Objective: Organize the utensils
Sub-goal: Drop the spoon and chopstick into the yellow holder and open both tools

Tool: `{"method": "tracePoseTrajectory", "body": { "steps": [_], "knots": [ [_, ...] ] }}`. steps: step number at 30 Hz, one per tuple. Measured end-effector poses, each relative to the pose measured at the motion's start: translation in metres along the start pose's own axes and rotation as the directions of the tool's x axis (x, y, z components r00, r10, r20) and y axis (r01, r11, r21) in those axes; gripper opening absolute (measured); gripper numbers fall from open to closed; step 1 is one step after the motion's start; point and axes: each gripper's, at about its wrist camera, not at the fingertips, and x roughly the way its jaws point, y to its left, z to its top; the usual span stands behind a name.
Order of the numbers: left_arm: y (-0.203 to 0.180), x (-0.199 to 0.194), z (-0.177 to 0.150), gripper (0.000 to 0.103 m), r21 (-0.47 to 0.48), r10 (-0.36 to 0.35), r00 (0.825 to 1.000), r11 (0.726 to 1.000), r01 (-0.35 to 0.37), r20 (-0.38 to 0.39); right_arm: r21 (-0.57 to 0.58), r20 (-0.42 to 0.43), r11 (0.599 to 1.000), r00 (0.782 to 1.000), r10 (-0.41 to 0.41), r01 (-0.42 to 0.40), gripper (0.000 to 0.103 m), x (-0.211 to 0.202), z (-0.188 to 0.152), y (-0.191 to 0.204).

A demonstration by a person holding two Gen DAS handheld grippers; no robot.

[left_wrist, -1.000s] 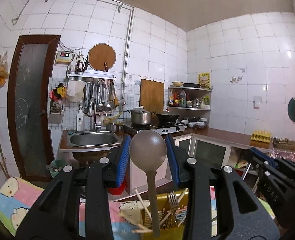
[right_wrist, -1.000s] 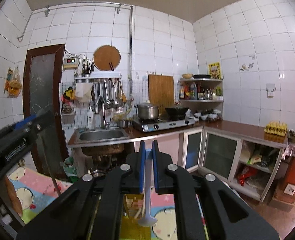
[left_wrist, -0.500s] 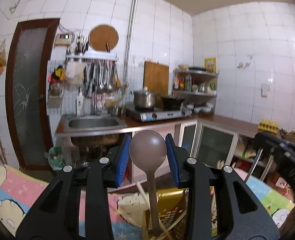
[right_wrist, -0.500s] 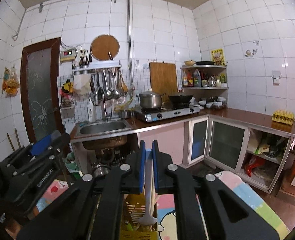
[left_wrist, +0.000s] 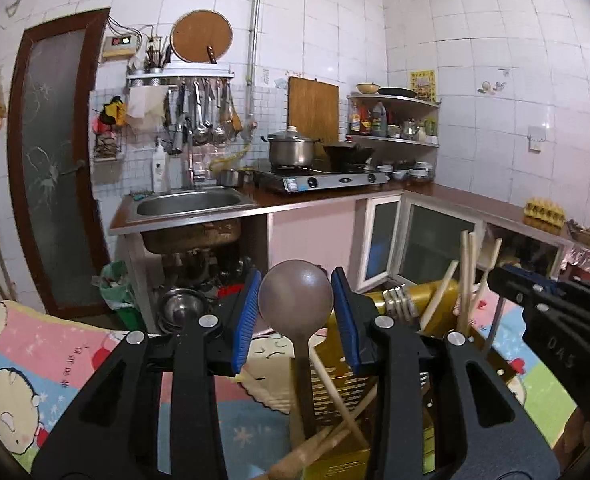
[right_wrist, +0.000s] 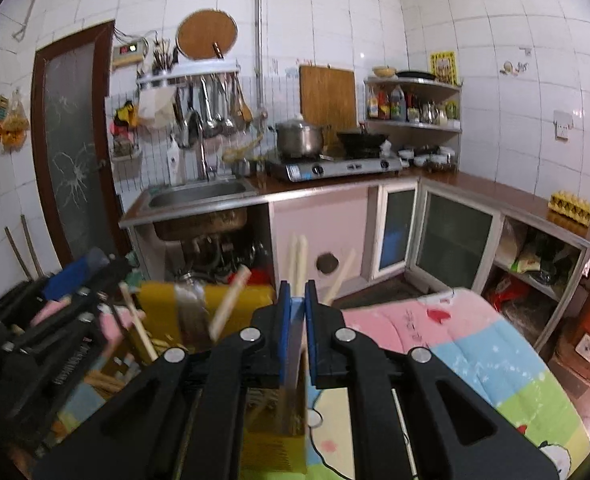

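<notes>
We hold the spoon (left_wrist: pixel 295 300) bowl-up in the left fingers (left_wrist: pixel 242 320), handle pointing down into the holder (left_wrist: pixel 435 300); right fingers (right_wrist: pixel 284 332) pinch a utensil handle (right_wrist: pixel 296 320) above it

left gripper (left_wrist: pixel 295 312): jaws part-open, clamped | right gripper (right_wrist: pixel 297 312): jaws nearly closed, clamped

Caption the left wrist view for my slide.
Left gripper holds a brown spoon bowl-up over the yellow utensil holder.

The utensil (right_wrist: pixel 294 344) between the right gripper's jaws is blurred, its lower end hidden
</notes>
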Motion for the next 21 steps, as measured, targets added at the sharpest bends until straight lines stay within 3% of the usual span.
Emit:
{"method": "tracePoseTrajectory", "body": {
  "steps": [5, 6, 7, 8, 12, 16, 21],
  "knots": [
    [0.008, -0.010, -0.001, 0.039, -0.020, -0.024, 0.999, 1.000, 0.023, -0.033, -0.004, -0.009, 1.000, 1.000, 0.000, 0.000, 0.013, 0.000, -0.012, -0.007],
    [0.009, -0.015, 0.000, 0.050, -0.019, -0.022, 0.999, 1.000, 0.021, -0.029, -0.005, -0.009, 1.000, 1.000, -0.007, 0.007, 0.028, -0.002, -0.012, -0.007],
    [0.010, -0.021, 0.002, 0.061, -0.019, -0.018, 1.000, 1.000, 0.018, -0.021, 0.000, -0.009, 1.000, 1.000, -0.008, 0.008, 0.052, -0.006, -0.011, -0.009],
    [0.012, -0.029, 0.004, 0.065, -0.023, -0.015, 1.000, 1.000, 0.015, -0.008, 0.009, 0.004, 1.000, 1.000, -0.009, 0.009, 0.061, -0.012, -0.011, -0.011],
    [0.020, -0.060, 0.008, 0.081, -0.044, -0.033, 0.999, 0.999, 0.033, 0.009, -0.002, 0.014, 1.000, 1.000, -0.021, 0.021, 0.062, -0.033, -0.008, -0.015],
    [0.027, -0.098, 0.003, 0.095, -0.065, -0.033, 0.999, 0.997, 0.035, 0.035, 0.003, 0.034, 0.999, 0.999, -0.034, 0.034, 0.081, -0.066, -0.016, -0.017],
    [0.030, -0.145, -0.015, 0.098, -0.055, 0.008, 0.999, 0.998, -0.006, 0.042, -0.007, 0.050, 1.000, 0.999, -0.018, 0.018, 0.094, -0.111, -0.039, -0.009]
  ]
}}
